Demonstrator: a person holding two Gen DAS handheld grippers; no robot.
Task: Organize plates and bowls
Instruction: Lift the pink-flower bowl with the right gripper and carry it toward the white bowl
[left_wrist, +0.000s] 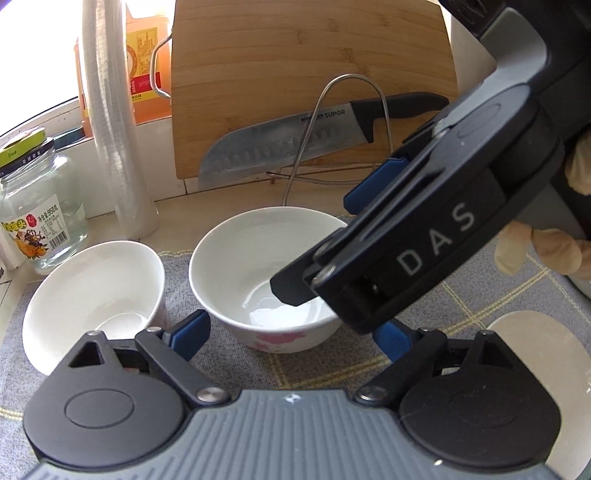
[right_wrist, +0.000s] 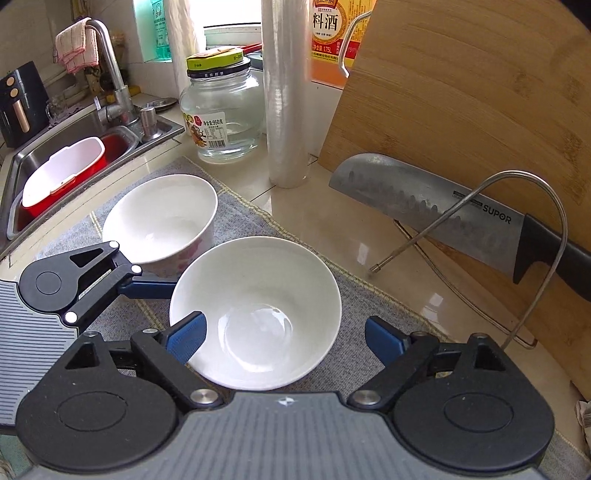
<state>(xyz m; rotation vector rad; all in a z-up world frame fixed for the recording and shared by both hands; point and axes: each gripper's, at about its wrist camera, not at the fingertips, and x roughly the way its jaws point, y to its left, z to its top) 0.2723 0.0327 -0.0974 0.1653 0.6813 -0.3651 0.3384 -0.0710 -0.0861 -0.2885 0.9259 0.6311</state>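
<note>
A white bowl (right_wrist: 255, 314) sits on the grey cloth (right_wrist: 351, 291) on the table, between the spread fingers of the right claw (right_wrist: 284, 336). A second bowl (right_wrist: 162, 221) stands just beside it. The left claw (left_wrist: 291, 334) is spread too, facing the first bowl's side.

Right gripper (right_wrist: 284, 334) gapes around a tilted white bowl (right_wrist: 255, 314); second bowl (right_wrist: 162, 218) just behind.

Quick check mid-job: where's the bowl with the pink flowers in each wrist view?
Left wrist: flowered bowl at centre, right gripper reaching into it.
Right wrist: lower centre, between the open fingers.
Shared landmark: the knife against the cutting board.
</note>
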